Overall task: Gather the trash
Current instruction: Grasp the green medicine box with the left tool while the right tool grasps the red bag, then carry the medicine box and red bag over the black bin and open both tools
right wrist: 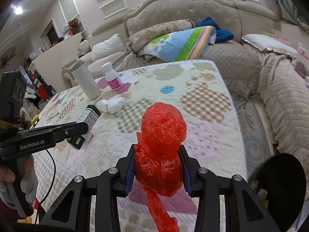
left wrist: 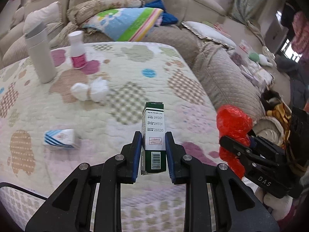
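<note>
Clamping a small green-and-white cardboard box (left wrist: 153,135) at frame centre, the left gripper (left wrist: 153,150) and the right gripper (right wrist: 157,166), squeezing a crumpled red plastic bag (right wrist: 161,145), leave white tissue wads (left wrist: 89,91) and a blue-striped packet (left wrist: 59,139) uncollected on the quilted patchwork cover (left wrist: 115,116).

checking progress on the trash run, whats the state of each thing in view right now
left gripper: shut on green box
green box: held upright, off the quilt
right gripper: shut on red plastic bag
red plastic bag: crumpled, held
white flask: upright, capped
pink-label bottle: upright, capped
tissue wads: crumpled, on quilt
striped box: lying on its side
</note>
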`<state>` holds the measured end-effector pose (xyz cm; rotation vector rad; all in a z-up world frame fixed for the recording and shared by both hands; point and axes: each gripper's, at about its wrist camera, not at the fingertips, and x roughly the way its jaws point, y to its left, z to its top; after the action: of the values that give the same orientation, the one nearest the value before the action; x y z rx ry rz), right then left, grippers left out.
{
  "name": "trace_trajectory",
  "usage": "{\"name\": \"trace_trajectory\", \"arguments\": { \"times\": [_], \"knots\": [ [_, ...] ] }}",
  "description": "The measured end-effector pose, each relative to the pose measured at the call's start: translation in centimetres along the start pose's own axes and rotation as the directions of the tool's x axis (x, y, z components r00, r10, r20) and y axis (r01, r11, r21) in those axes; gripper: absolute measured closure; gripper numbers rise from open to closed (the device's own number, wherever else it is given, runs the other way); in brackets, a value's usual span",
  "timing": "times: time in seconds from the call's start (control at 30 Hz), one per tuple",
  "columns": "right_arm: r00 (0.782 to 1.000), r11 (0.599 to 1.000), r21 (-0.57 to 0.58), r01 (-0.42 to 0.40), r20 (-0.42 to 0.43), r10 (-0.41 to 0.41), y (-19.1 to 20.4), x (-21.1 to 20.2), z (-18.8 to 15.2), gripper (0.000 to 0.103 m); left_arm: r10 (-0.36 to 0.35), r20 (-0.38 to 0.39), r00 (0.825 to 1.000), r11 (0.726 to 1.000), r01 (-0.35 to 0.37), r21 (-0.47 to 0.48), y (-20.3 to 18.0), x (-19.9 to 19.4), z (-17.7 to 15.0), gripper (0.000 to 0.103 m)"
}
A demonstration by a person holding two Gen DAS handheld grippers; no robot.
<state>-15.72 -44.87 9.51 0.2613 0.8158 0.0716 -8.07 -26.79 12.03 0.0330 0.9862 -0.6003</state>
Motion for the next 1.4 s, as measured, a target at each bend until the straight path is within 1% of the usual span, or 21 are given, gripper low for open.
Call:
{"name": "trace_trajectory", "arguments": {
  "times": [0.33,0.5,0.7,0.93,1.4],
  "knots": [
    [0.996,0.993,0.085,0.078,0.027,-0.081,-5.5,-4.2,-2.2,0.064,-0.060,-0.020,0.998,0.992,0.062,0.112,-7.9,1.8,-0.5,0.081],
    [0.992,0.983,0.141,0.119,0.033,-0.124,-8.6,-5.7,-3.4,0.064,-0.096,-0.043,0.994,0.984,0.102,0.149,-11.4,2.7,-0.7,0.082],
    [0.986,0.970,0.183,0.160,0.028,-0.167,-11.2,-7.1,-4.3,0.064,-0.138,-0.076,0.987,0.971,0.150,0.185,-15.2,4.3,-1.0,0.082],
    [0.978,0.955,0.223,0.197,0.020,-0.207,-13.7,-8.0,-5.2,0.064,-0.171,-0.118,0.978,0.961,0.192,0.199,-18.2,6.4,-1.2,0.082],
    [0.970,0.929,0.288,0.234,-0.002,-0.243,-17.8,-8.4,-6.4,0.064,-0.205,-0.171,0.964,0.948,0.239,0.212,-21.8,9.4,-1.5,0.082]
  ]
}}
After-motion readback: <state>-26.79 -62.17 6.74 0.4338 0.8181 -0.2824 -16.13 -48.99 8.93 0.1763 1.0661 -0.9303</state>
